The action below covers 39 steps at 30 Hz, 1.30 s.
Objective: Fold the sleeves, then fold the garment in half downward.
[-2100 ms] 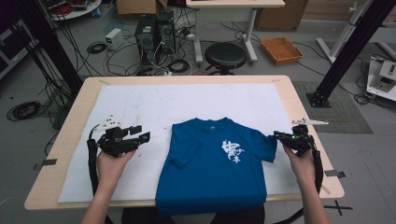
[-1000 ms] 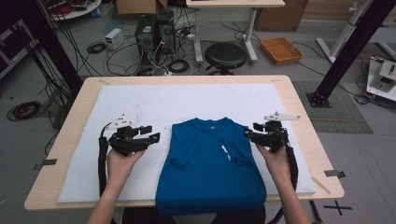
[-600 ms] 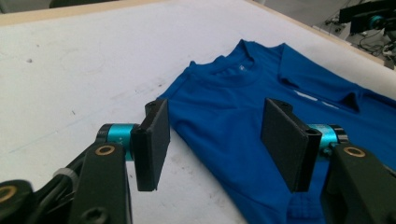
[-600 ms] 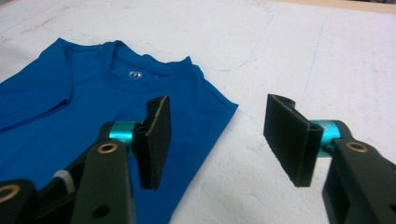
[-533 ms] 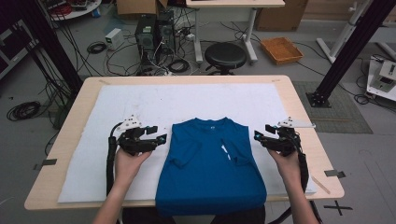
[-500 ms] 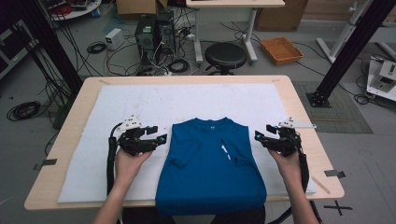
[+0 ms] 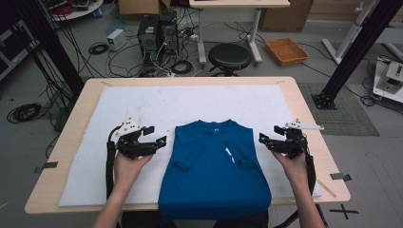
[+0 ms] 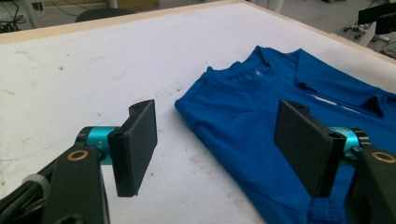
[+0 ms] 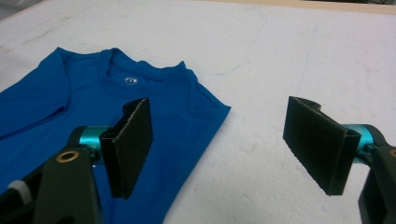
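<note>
A blue T-shirt (image 7: pixel 214 171) lies face up on the white mat (image 7: pixel 142 104), collar toward the far side, both sleeves folded in over its chest and its hem hanging over the near table edge. My left gripper (image 7: pixel 160 141) rests just left of the shirt's shoulder, open, its jaws having just been opening with nothing between them. In the left gripper view the left gripper (image 8: pixel 219 140) looks past the collar (image 8: pixel 243 77). My right gripper (image 7: pixel 263 138) sits just right of the shirt, open and empty, its jaws likewise having just been opening. In the right gripper view the right gripper (image 9: pixel 224 144) frames the T-shirt's (image 9: pixel 70 93) shoulder edge and bare mat.
The mat covers most of a wooden table (image 7: pixel 304 118). Dark tape pieces (image 7: pixel 341 175) stick near the side edges. Beyond the far edge stand a black stool (image 7: pixel 229 56), computer cases (image 7: pixel 157 33) and floor cables. A black frame post (image 7: pixel 351 52) rises at right.
The right gripper carried the right sleeve in over the shirt, let it go and drew back to the right. The left gripper moved closer to the shirt. Both sets of jaws widened.
</note>
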### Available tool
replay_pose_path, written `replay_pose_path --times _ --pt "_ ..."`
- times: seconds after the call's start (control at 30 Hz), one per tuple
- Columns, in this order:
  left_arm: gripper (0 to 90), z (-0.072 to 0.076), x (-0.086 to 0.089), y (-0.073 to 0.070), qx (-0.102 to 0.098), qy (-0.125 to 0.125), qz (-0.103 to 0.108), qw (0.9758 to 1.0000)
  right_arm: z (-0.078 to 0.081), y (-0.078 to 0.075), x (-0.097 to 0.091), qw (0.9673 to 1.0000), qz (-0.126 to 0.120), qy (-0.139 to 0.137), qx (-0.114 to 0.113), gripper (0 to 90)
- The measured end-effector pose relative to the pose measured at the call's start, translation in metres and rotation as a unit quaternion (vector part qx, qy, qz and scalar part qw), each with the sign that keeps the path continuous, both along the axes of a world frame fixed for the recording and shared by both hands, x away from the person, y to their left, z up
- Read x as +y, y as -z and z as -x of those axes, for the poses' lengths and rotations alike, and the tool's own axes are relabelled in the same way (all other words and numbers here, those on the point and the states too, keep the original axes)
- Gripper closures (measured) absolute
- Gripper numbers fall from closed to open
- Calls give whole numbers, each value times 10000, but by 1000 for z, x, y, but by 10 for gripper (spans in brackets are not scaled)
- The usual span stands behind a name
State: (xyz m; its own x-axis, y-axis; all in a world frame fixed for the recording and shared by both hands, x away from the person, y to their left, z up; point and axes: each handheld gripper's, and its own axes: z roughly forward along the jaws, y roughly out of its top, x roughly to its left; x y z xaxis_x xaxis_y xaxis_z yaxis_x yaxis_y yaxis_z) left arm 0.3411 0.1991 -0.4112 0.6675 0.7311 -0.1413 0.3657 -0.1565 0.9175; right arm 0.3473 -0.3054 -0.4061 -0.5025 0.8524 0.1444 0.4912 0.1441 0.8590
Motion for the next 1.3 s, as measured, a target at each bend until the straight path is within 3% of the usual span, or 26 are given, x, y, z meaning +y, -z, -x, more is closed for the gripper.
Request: replay_pose_path --times 0.3,0.57,0.77,0.97,1.1,1.27,1.3 --pt "302 1 -4 -2 26 71 -29 10000 0 -2 -2 9999 -79 64 -64 247" --pt "308 -11 -12 3 383 15 -82 9992 -6 0 0 10000 -46 60 -50 415" --pt "312 -32 -21 5 678 -12 7 9977 -16 5 2 9995 -203 181 177 464" --pt "375 -54 -37 7 926 -93 -249 9953 -30 4 7 9992 93 294 262 553" --pt "400 -69 -43 16 1176 -161 -248 9926 -38 6 12 9988 259 262 337 598" --pt "445 -82 -52 25 1300 -212 -314 9908 -52 13 23 9976 455 208 485 631" --pt "445 -83 -54 25 1297 -198 -315 9908 -57 18 28 9965 529 202 607 633"
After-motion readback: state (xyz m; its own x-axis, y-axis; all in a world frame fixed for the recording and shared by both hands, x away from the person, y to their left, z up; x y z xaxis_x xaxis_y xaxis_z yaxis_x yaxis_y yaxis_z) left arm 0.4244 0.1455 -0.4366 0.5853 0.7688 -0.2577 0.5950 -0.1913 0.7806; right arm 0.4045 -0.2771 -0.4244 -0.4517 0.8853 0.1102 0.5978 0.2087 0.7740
